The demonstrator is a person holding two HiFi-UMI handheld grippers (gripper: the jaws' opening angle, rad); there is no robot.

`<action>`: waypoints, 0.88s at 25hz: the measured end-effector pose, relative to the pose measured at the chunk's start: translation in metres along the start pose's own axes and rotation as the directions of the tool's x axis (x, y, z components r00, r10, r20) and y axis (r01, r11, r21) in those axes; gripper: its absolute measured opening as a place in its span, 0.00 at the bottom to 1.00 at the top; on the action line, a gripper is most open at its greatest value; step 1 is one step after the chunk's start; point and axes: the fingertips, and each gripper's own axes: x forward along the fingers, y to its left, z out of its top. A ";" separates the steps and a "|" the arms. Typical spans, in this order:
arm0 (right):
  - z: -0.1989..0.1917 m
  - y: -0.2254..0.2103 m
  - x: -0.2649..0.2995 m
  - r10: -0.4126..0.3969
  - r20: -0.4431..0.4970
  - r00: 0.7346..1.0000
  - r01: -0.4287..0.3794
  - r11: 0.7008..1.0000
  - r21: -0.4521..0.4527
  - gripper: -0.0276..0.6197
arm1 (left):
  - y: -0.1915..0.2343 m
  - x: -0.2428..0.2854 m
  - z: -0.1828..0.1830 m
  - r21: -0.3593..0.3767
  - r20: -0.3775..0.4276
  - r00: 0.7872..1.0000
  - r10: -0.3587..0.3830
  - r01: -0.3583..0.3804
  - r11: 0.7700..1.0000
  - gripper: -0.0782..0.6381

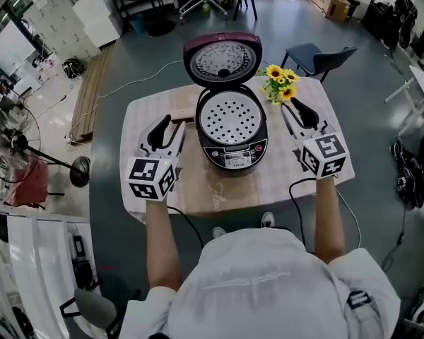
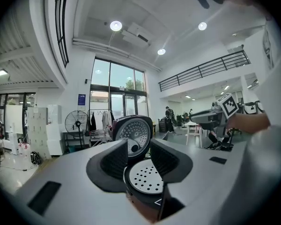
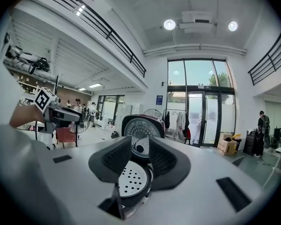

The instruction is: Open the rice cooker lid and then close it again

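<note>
The rice cooker (image 1: 233,147) stands mid-table with its maroon lid (image 1: 222,58) swung fully up and back. A perforated white tray (image 1: 232,117) fills its top. My left gripper (image 1: 168,123) hovers to the cooker's left, my right gripper (image 1: 294,109) to its right. Neither touches it. In the left gripper view the left gripper (image 2: 139,156) shows a gap between its pads, with the raised lid (image 2: 132,134) and the tray (image 2: 147,177) seen beyond. The right gripper (image 3: 140,156) also stands open, with nothing between the pads and the lid (image 3: 139,131) behind.
Sunflowers (image 1: 279,82) stand just right of the cooker at the back of the table (image 1: 145,119). A wooden board (image 1: 219,189) lies under the cooker's front. A blue chair (image 1: 318,56) is behind the table, and a floor fan (image 1: 14,143) far left.
</note>
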 end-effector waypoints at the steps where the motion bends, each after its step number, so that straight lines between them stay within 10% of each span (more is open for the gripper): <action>1: -0.001 0.001 0.000 -0.007 -0.001 1.000 0.007 1.000 0.003 0.24 | 0.001 0.000 -0.001 0.001 -0.001 1.000 -0.006 0.006 1.000 0.34; 22: -0.002 0.038 -0.018 -0.102 -0.056 0.993 0.102 0.995 -0.017 0.23 | 0.016 0.014 -0.001 0.096 -0.037 0.989 -0.145 0.148 0.984 0.34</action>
